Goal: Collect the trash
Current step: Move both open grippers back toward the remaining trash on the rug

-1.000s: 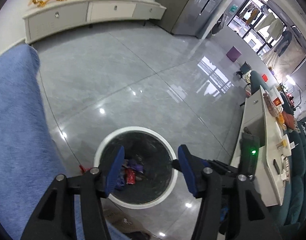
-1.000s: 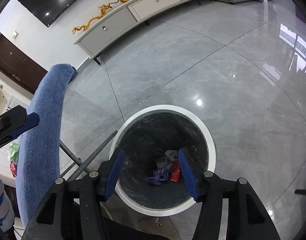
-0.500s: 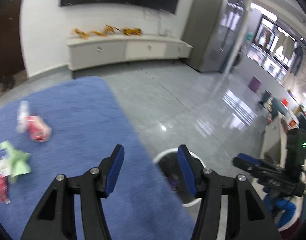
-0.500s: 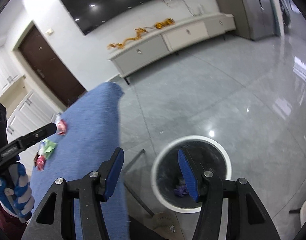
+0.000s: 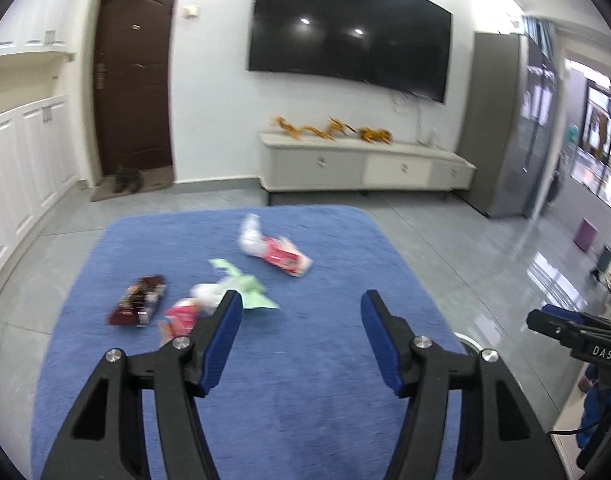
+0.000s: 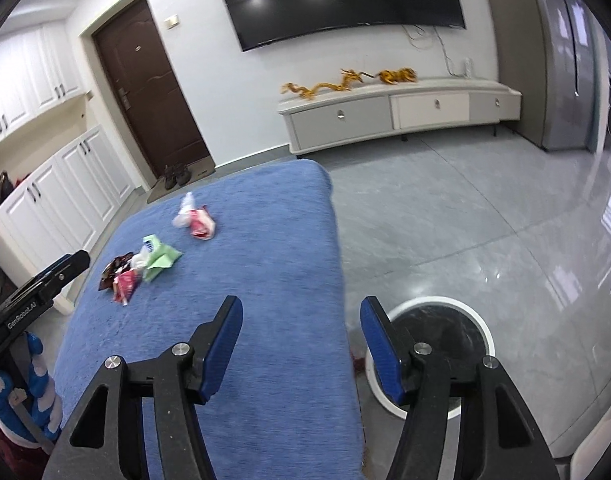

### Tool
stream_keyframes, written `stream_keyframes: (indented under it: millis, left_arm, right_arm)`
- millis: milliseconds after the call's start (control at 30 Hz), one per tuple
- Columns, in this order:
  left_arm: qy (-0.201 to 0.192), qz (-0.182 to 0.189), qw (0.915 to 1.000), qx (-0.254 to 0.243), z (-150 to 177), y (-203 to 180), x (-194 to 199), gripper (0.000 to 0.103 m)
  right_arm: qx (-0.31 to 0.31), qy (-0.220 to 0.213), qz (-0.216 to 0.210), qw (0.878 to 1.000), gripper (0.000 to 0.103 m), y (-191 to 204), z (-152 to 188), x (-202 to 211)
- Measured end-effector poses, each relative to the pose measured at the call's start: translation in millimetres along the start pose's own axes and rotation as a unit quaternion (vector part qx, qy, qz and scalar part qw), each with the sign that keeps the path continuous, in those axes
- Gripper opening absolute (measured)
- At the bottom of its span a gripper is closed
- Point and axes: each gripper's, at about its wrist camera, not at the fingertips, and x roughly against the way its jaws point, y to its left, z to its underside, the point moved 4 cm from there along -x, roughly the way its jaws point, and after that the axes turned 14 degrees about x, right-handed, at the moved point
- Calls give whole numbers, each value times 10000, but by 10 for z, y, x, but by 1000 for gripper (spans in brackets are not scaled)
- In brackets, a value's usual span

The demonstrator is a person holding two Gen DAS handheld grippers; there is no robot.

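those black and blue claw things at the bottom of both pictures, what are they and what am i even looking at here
They are hand-held tongs, one in each of a person's hands, each with a wide-angle camera looking along its two blue fingers. One picture looks out from the left tongs, the other from the right tongs. Both pairs are empty, their jaws opening. Ahead is a table under a blue cloth with litter on it: a dark wrapper, a small pink packet, a green and white wrapper, and a red and white packet. The white-rimmed bin stands on the floor beside the table.
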Motion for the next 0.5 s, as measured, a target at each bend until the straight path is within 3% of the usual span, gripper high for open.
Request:
stream_keyframes:
  millis: [167, 500]
  left_arm:
    - [-349, -90, 9992, 174, -112, 355, 235, 60]
    - [-618, -100, 9978, 237, -198, 788, 508, 60]
  right_arm:
    - [239, -81, 64, 9997, 60, 341, -173, 45]
    - [579, -180, 143, 9981, 60, 908, -410, 75]
